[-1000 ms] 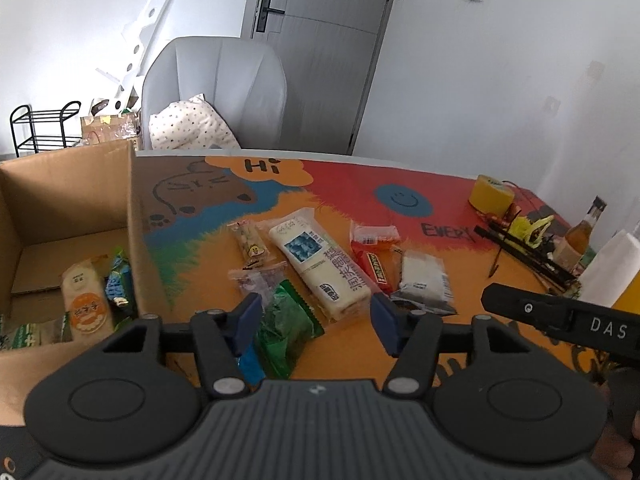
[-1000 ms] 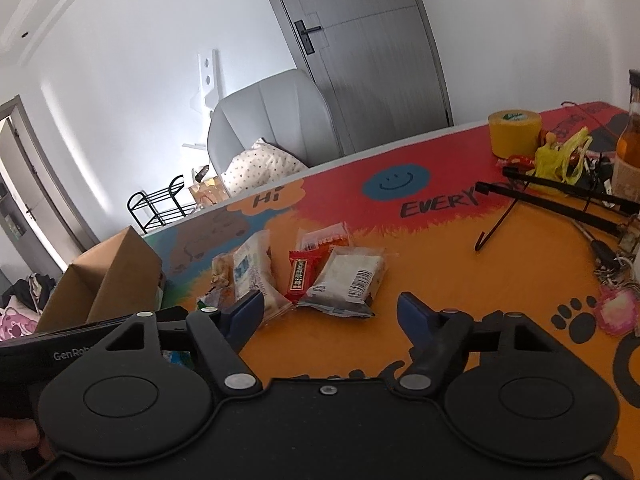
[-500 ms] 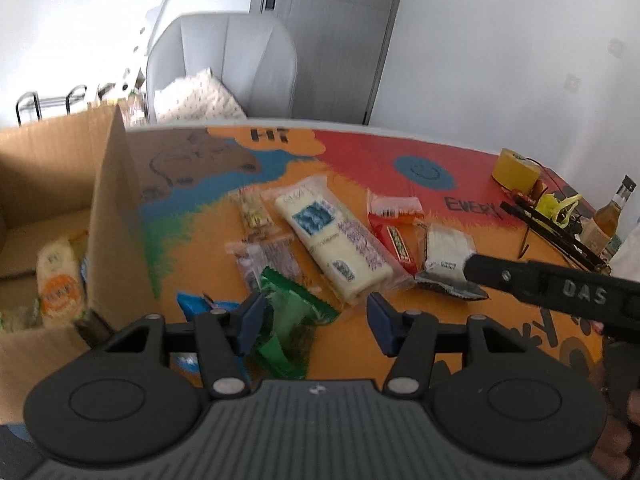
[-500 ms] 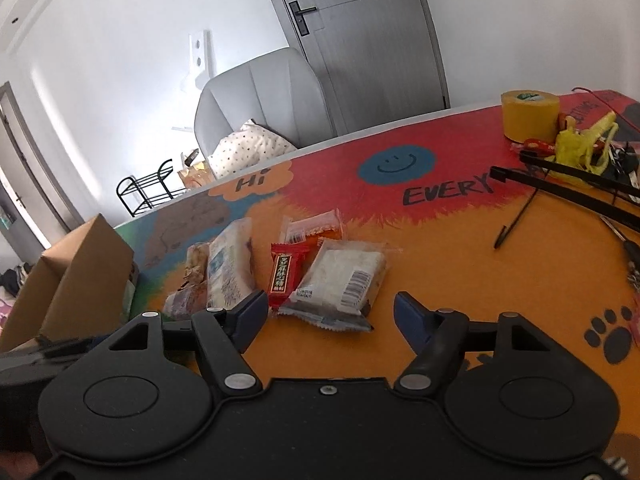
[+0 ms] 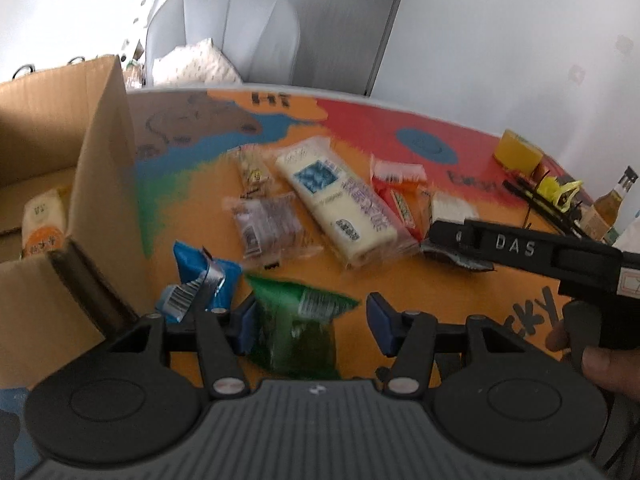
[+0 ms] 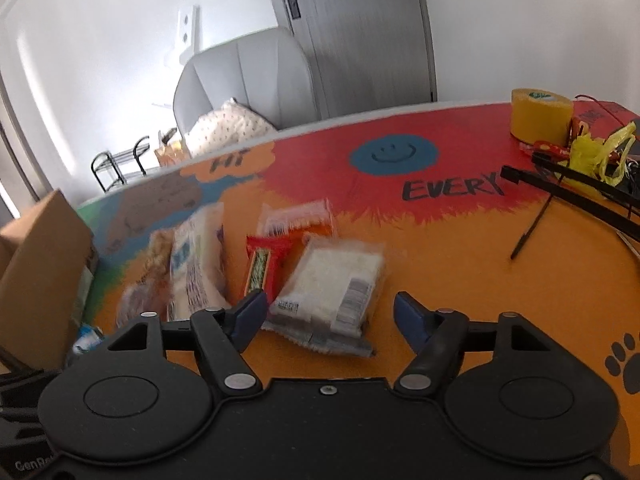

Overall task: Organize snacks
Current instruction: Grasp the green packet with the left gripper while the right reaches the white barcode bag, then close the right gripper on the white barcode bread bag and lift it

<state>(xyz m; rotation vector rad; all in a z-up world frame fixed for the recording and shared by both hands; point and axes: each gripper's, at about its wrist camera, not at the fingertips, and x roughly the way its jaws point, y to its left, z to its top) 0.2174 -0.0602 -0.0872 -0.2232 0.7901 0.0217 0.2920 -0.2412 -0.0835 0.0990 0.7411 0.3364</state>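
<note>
A brightly printed table (image 5: pixel 400 292) in a white-walled room carries the loose snacks, with a cardboard box (image 5: pixel 100 184) at its left edge already holding at least 1 packet. A pick-up appears to be in hand: the green packet (image 5: pixel 296 320) lies between the spread fingers of the left gripper (image 5: pixel 310 322), its near end under them, nothing pinched. The next move is judged to call for a lowering and a closing on the crinkly wrapper, then a carry to the box. The right gripper (image 6: pixel 328 314) is held spread above the white packet (image 6: pixel 332 284), which lies just ahead of its fingers, beside a red bar (image 6: pixel 260 266).
</note>
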